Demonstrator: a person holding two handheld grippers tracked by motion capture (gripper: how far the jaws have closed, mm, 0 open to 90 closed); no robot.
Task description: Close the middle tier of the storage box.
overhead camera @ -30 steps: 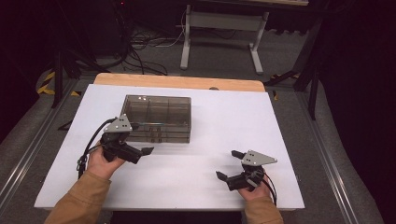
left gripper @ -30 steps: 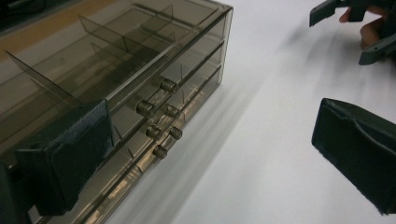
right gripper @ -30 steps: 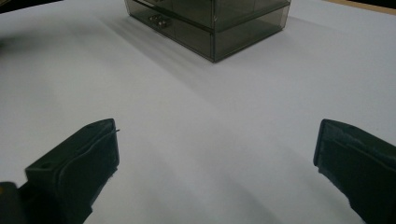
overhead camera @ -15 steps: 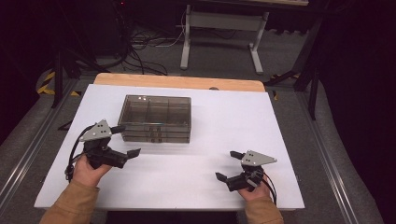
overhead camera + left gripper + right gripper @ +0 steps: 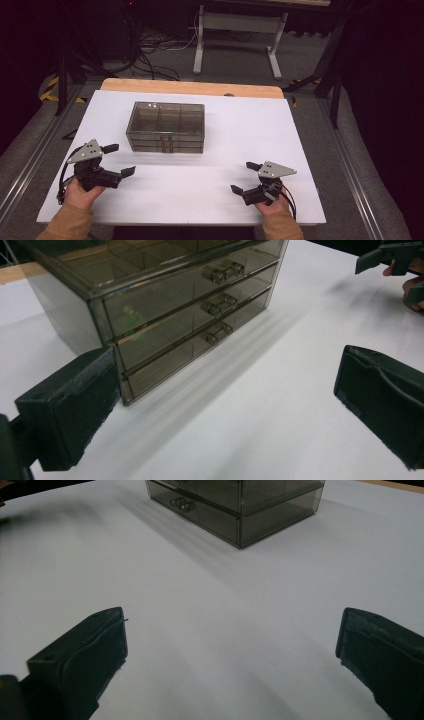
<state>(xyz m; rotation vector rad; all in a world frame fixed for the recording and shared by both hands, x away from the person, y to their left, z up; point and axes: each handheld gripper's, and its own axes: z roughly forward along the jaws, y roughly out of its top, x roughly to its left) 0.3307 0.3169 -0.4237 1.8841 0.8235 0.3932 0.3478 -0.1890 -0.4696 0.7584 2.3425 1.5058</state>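
Near the middle of the white counter point(image 5: 240, 125), somewhat toward its far edge, a smoky transparent drawer box point(image 5: 166, 126) is sitting upright with its front facing the near edge. In the left gripper view its three stacked drawers point(image 5: 190, 320) are all showing as pushed in, each with a small clear handle point(image 5: 218, 302) at the centre of its front. Something green is showing faintly through the top drawer's front, too blurred to tell what it is.

By the near left corner of the counter, the left gripper point(image 5: 116, 160) is hovering in the person's left hand point(image 5: 80, 192), its fingers point(image 5: 70, 410) spread wide apart and holding nothing. In its own view, one finger is lining up with the lower corner of the box front; whether it is touching the box I cannot tell, while in the high view it is lying near but apart from the box.

Toward the near right corner, the right gripper point(image 5: 245, 177) is resting low in the right hand point(image 5: 272, 205), well apart from the box. Its fingers point(image 5: 85, 655) are likewise standing wide open, with bare counter between them.
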